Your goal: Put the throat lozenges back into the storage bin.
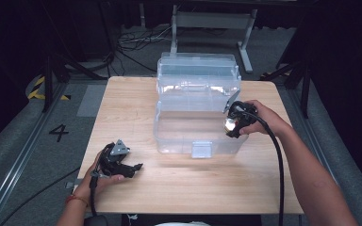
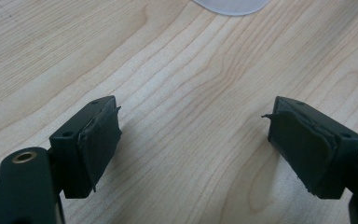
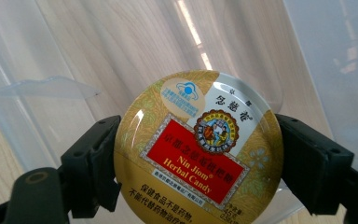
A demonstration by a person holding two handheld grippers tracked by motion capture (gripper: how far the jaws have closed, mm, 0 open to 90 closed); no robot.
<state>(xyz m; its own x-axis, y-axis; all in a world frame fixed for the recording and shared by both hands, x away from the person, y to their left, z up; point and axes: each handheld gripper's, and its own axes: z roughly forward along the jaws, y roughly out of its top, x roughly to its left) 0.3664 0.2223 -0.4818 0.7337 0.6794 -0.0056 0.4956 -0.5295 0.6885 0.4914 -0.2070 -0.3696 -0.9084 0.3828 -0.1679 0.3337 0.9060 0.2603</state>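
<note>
**Candy tin held at the clear bin**

While my right hand-held gripper (image 3: 198,154) is clenched on the round gold candy tin (image 3: 198,149), one jaw on each side of its rim, the tin sits up against the front right of the open clear plastic bin (image 1: 193,117) mid-surface. Left hand-held gripper (image 2: 193,140) is released, jaws wide apart, low over the bare wooden surface (image 2: 191,70), well apart from the bin.

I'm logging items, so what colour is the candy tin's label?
The candy tin is gold with a red label panel lettered in gold and white, clearest in the right gripper view.
</note>
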